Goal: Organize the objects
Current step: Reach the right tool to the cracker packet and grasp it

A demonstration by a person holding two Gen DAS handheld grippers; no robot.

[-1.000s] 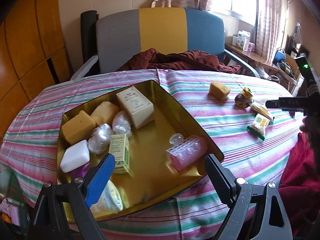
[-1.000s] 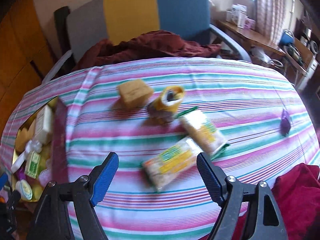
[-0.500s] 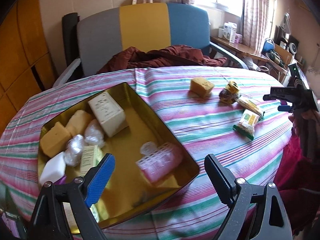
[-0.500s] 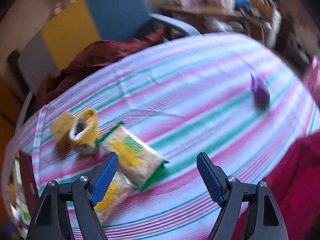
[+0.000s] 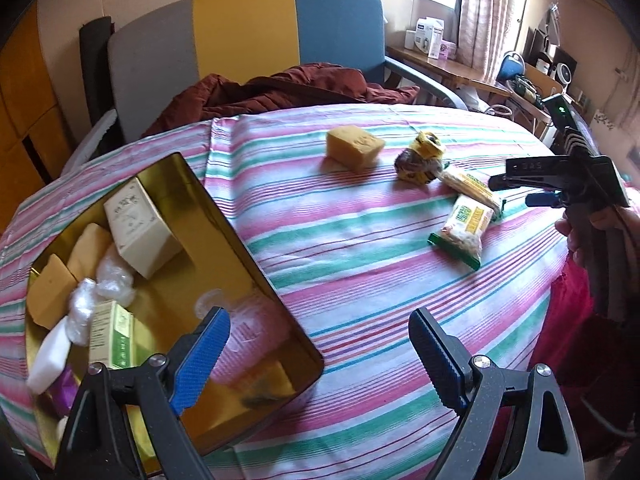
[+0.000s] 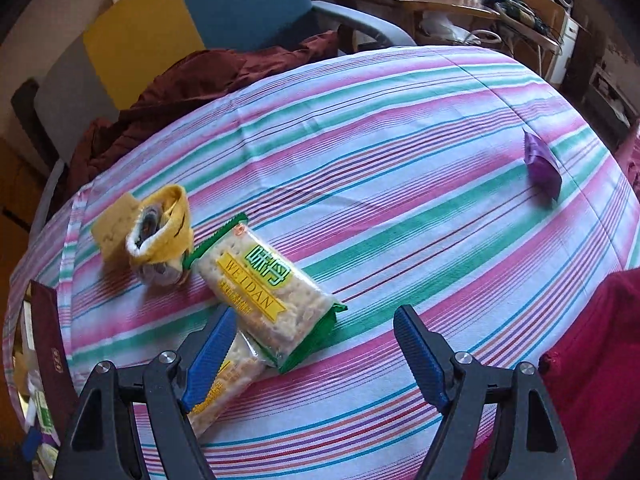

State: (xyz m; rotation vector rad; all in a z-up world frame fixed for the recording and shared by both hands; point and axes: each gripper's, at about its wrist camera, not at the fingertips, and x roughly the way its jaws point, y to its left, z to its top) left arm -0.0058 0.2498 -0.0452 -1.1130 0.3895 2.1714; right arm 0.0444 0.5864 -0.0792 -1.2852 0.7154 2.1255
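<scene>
Striped worktop point(image 5: 360, 248) fills both views. Gold tin point(image 5: 256, 248) at 9 o'clock in left view w/ boxes, soaps inside. Cracker packs point(image 6: 268, 280) lie at centre-left in right view, touching yellow pouch point(image 6: 160, 236) at 10; purple sachet point(image 6: 542, 168) well apart at 2. Left hand-held gripper point(image 5: 316, 356) – wide open, empty, over tin's edge. Right hand-held gripper point(image 6: 312, 356) – wide open, empty, just beside packs.

tin point(image 5: 256, 276): glossy gold metal | tablecloth point(image 6: 400, 128): matt striped cloth | cracker packet point(image 6: 268, 284): shiny plastic
</scene>
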